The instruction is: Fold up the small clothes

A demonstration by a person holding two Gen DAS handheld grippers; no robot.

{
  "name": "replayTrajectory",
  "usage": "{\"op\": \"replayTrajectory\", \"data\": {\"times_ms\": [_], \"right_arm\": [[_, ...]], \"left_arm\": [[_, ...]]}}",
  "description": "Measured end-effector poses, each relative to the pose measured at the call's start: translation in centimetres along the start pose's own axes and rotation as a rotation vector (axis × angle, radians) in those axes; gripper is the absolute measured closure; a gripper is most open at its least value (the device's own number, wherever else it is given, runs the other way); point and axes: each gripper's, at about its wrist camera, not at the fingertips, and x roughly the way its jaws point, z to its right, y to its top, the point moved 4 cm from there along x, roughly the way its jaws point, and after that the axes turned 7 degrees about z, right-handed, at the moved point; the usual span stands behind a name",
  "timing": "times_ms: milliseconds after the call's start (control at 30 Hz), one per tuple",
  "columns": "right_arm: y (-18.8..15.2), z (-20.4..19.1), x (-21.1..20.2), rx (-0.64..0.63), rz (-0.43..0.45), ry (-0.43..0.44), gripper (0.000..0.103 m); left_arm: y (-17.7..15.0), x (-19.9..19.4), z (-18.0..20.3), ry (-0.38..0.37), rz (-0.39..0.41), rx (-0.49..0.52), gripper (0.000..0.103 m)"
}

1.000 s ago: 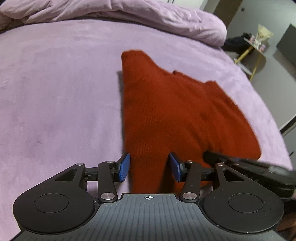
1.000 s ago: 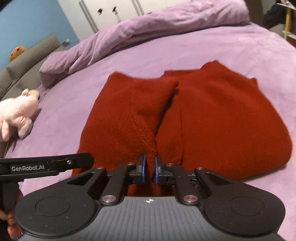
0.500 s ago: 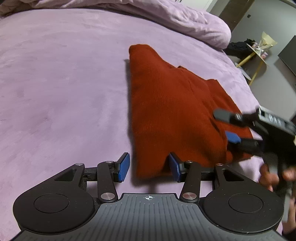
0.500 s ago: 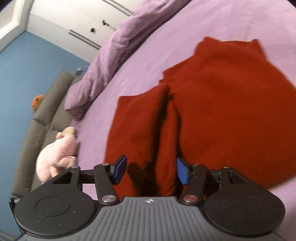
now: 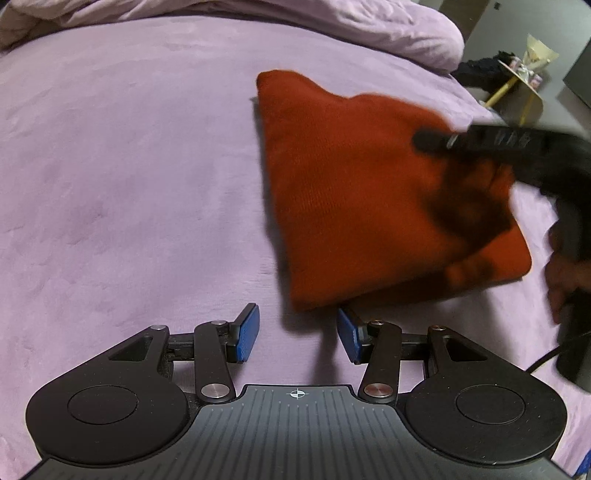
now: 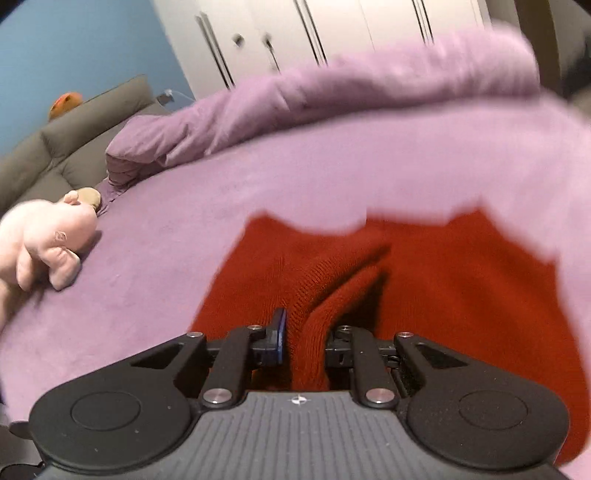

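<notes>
- Sweater (image 5: 354,206), rust-red knit, lies on the purple bed cover (image 5: 129,184), right of centre in the left wrist view and already gathered into a compact wedge with its narrow end at the far side.
- In the right wrist view a thick ridge of the sweater (image 6: 310,332) runs up the middle, so the sides look folded in toward the centre; I judge the task well under way, not finished.
- What seems left: carry this ridge over, flatten the bundle, square the edges. Whether more clothes wait cannot be told; none show.
- Right gripper (image 6: 308,338) has its jaws part closed with the ridge of knit filling the gap between them; it looks clamped on the fabric, though the right-hand pad is hidden by cloth.
- From the left wrist view that same right gripper (image 5: 491,142) is a dark blur hovering over the sweater's right half, casting shadow on it.
- Left gripper (image 5: 297,332) sits at the near edge, jaws wide apart, nothing between them; the sweater's near corner hangs just beyond the blue pads (image 5: 247,332).
- Outward now: rumpled purple duvet (image 6: 332,96) along the far side, a pink plush toy (image 6: 44,240) at the left on the cover, grey sofa (image 6: 74,125) and white wardrobe doors (image 6: 332,33) behind.
- Writing: there are markings on the blurred right gripper, too smeared to read. No label on the sweater is visible.
</notes>
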Motion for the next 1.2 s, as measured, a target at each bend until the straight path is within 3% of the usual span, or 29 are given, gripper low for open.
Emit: {"op": "replayTrajectory", "data": {"times_ms": [167,300,367,533,700,867,900,933,1033,1100,1133,1200], "right_arm": [[1.4,2.1,-2.3,-0.126,0.059,-0.163,0.090],[-1.4,5.5,-1.0,-0.212,-0.041,-0.284,0.089],[-2.8,7.6,-0.6,-0.142,-0.103,-0.262,0.087],[-2.8,11.4,-2.5,0.273,-0.068,-0.066,0.064],[-2.2,11.0,-0.6,0.232,-0.085,-0.060,0.060],[-1.1,12.7,2.4,0.413,-0.103,-0.034,0.059],[-0.9,12.9,2.9,0.415,-0.105,-0.046,0.071],[-0.6,12.7,2.8,0.380,-0.096,-0.068,0.089],[1.2,9.4,-0.4,0.101,0.092,-0.061,0.090],[1.9,8.6,-2.5,0.030,0.206,-0.039,0.090],[1.9,8.8,-3.0,0.011,0.228,-0.064,0.090],[1.2,9.6,-2.1,-0.083,0.186,-0.178,0.090]], "left_arm": [[0.9,0.6,2.0,-0.026,0.014,0.007,0.052],[1.1,1.7,3.9,-0.040,0.013,0.036,0.052],[0.9,2.2,4.2,-0.025,-0.001,0.041,0.053],[0.5,2.6,3.9,-0.009,-0.006,0.049,0.054],[0.6,2.8,4.8,0.008,-0.008,0.082,0.054],[0.3,2.5,5.1,0.015,-0.009,0.099,0.054],[0.3,2.5,5.1,0.015,-0.010,0.097,0.054],[0.4,2.5,5.0,0.017,-0.010,0.091,0.054],[0.7,2.3,5.1,0.020,0.005,0.070,0.054],[0.8,2.3,5.0,0.031,0.019,0.063,0.054],[0.7,2.4,5.0,0.039,0.021,0.059,0.054],[0.6,2.4,5.0,0.049,0.021,0.049,0.054]]}}
